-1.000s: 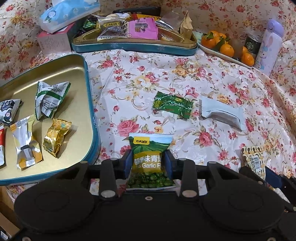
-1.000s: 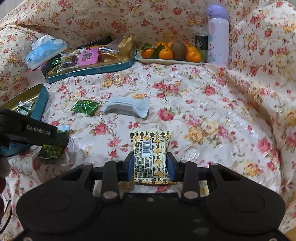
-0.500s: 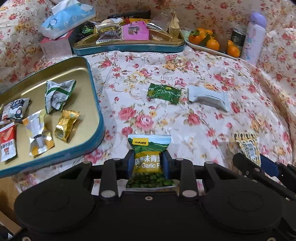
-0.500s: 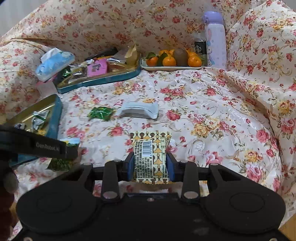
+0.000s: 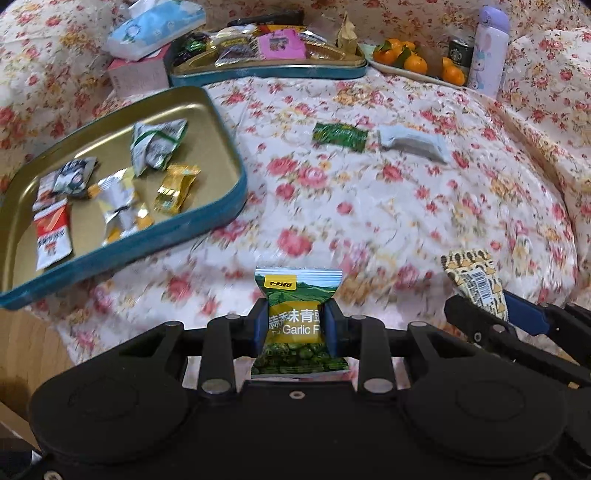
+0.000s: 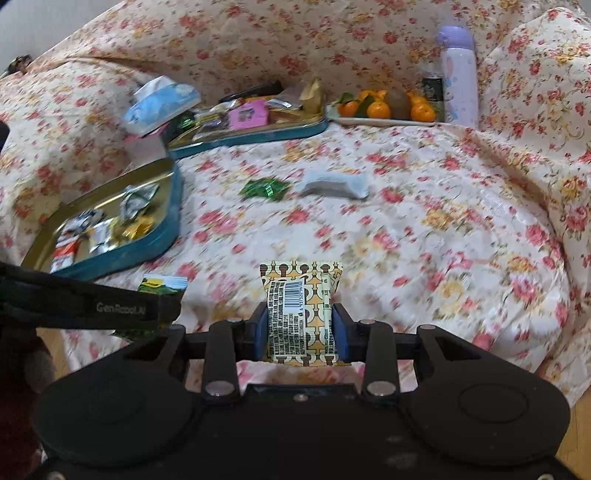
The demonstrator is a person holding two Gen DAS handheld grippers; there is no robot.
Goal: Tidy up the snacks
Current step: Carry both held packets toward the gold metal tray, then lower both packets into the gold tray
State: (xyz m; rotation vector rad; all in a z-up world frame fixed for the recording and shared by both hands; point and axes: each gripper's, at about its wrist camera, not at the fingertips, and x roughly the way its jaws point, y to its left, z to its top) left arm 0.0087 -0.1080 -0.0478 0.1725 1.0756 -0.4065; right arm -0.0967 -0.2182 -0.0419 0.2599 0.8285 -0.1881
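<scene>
My left gripper (image 5: pixel 294 325) is shut on a green garlic pea packet (image 5: pixel 295 317), held above the floral cloth near its front edge. My right gripper (image 6: pixel 301 332) is shut on a yellow patterned packet with a barcode (image 6: pixel 299 310); it also shows in the left wrist view (image 5: pixel 474 284). The gold tray with a teal rim (image 5: pixel 225 206) lies to the left and holds several wrapped snacks. A dark green packet (image 5: pixel 340 136) and a grey-white packet (image 5: pixel 412 142) lie loose on the cloth further back.
A second teal tray (image 5: pixel 266 72) full of snacks stands at the back, with a tissue pack (image 5: pixel 155 27) to its left. A plate of oranges (image 5: pixel 413 62), a can and a lilac bottle (image 5: pixel 487 48) stand at the back right.
Both grippers have lifted and pulled back from the cloth with their packets held. The trays and loose packets look further away.
</scene>
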